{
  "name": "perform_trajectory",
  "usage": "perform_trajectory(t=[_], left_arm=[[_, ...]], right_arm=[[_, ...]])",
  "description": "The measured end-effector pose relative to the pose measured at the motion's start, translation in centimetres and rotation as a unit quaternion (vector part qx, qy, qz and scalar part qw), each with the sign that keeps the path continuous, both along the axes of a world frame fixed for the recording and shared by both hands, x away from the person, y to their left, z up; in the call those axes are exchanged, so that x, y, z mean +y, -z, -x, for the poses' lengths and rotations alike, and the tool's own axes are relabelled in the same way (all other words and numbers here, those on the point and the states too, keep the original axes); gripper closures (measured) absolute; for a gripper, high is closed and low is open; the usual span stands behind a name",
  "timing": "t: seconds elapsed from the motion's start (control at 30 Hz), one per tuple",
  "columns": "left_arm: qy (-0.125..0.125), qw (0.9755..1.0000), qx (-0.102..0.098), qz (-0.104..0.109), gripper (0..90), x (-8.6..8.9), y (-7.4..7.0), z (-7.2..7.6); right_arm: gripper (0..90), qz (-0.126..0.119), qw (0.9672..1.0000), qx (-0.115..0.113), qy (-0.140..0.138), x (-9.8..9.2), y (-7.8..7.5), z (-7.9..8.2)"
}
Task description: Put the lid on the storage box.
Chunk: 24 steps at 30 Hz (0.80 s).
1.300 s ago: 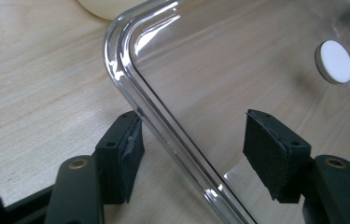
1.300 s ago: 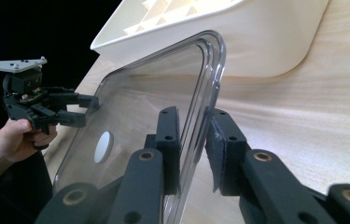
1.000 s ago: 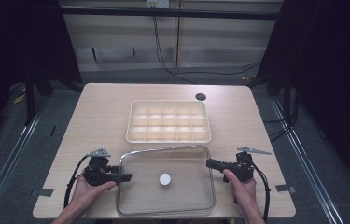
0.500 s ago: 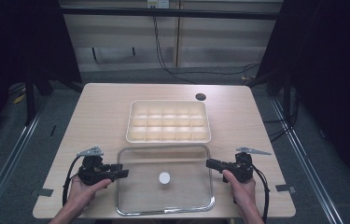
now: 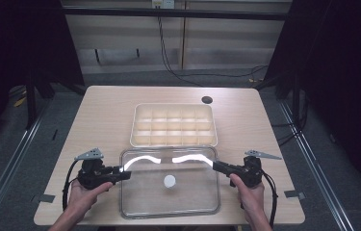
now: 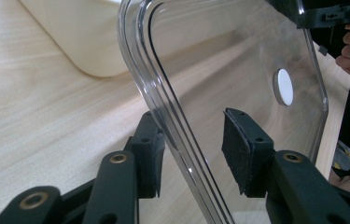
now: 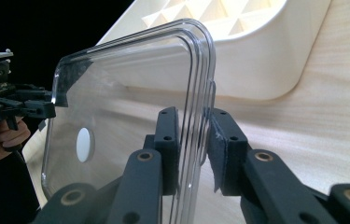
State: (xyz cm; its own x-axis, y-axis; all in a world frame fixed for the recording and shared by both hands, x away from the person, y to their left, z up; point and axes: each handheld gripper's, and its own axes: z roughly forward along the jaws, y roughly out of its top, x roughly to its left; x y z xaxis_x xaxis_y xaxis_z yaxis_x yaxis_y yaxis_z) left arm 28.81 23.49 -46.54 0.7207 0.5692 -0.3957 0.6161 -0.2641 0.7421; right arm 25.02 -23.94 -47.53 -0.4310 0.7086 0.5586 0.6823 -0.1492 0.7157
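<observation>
1. Dark curtains hang around a pale wooden desk [image 5: 106, 120] in the high view. A cream plastic tray with many small square boxes [image 5: 173, 125] sits in the middle of it. Just in front of the tray, close to the person, is a clear plastic lid with a small white round dot [image 5: 169, 182] in its middle.
2. The left tool [image 5: 126, 174] is at the lid's left edge and the right tool [image 5: 215, 166] is at its right edge. One hand on each side keeps the wide lid level, so it should not tip.
3. In the left gripper view, the lid's thick clear rim stands between the two black pads [image 6: 235, 147]. There is a gap on both sides of the rim, so the pads are apart and do not press it yet. They have just been closing in on the rim. The tray is just behind the lid.
4. In the right gripper view, the black pads [image 7: 169, 140] squeeze the lid's rim from both sides. This tool is clamped on the lid and holds it up off the desk, tilted. The other hand and its tool [image 7: 46, 109] show far off at the lid's other edge.
5. I think the lid is meant to cover the tray. The left side needs a firm hold first, or the lid may swing and slip.
</observation>
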Motion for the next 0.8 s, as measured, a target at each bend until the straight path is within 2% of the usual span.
perform_trajectory(t=[0.13, 0.33, 0.53, 0.7, 0.8], left_arm=[[-0.001, 1.0, -0.005, 0.008, 61.8, 0.2, -0.4, 0.0], [-0.006, 0.9997, -0.018, 0.015, 65.1, 0.4, -1.1, 0.1], [-0.011, 0.999, -0.033, 0.028, 68.8, 0.3, -2.1, 0.4], [-0.016, 0.9986, -0.042, 0.029, 71.0, 0.2, -2.9, 0.2], [-0.022, 0.998, -0.047, 0.037, 72.6, 0.1, -3.4, -0.1]], right_arm=[[75.4, 0.004, 1.0, -0.008, 0.003, 0.1, -0.5, 0.2], [74.3, 0.04, 0.9989, -0.023, 0.006, 0.6, -1.5, 0.3], [75.4, 0.03, 0.999, -0.028, 0.016, 0.5, -2.3, 0.2], [76.0, 0.032, 0.9985, -0.038, 0.02, 0.4, -3.0, -0.3], [76.0, 0.033, 0.9982, -0.044, 0.022, 0.3, -3.5, -0.5]])
